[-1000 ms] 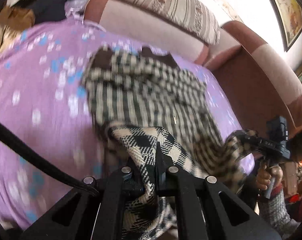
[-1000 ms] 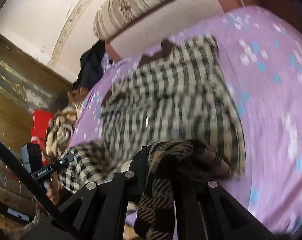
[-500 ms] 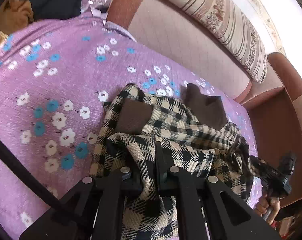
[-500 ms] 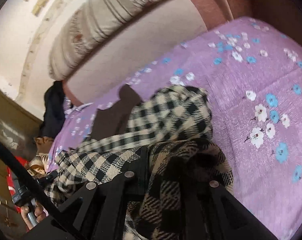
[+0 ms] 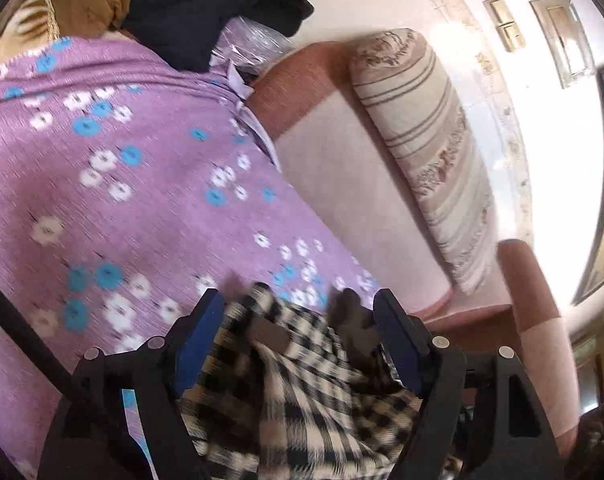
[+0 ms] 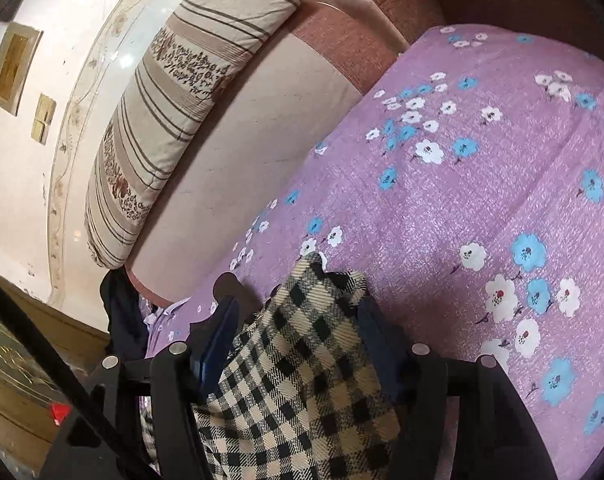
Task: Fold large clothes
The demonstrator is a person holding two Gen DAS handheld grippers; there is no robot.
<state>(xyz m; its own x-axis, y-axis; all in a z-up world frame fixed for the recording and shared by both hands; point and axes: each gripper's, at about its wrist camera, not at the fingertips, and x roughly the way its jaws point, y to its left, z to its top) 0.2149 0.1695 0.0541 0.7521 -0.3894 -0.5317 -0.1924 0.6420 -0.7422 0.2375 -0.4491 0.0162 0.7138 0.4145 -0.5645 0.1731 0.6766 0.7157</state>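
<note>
Both grippers now spread after pinching, left gripper point(image 5: 298, 316), right gripper point(image 6: 298, 320), checked garment point(image 5: 302, 392) released on floral purple sheet point(image 5: 102, 200), striped bolster point(image 6: 174, 100) far, no legible writing

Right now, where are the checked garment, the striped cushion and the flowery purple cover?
checked garment point(image 6: 302, 364), right wrist view, middle of cloth.
striped cushion point(image 5: 426, 148), left wrist view, its middle.
flowery purple cover point(image 6: 482, 200), right wrist view, bare stretch.

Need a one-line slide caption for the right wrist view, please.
Right claw open over the checked garment lying on the purple floral sheet, striped cushion behind.
</note>
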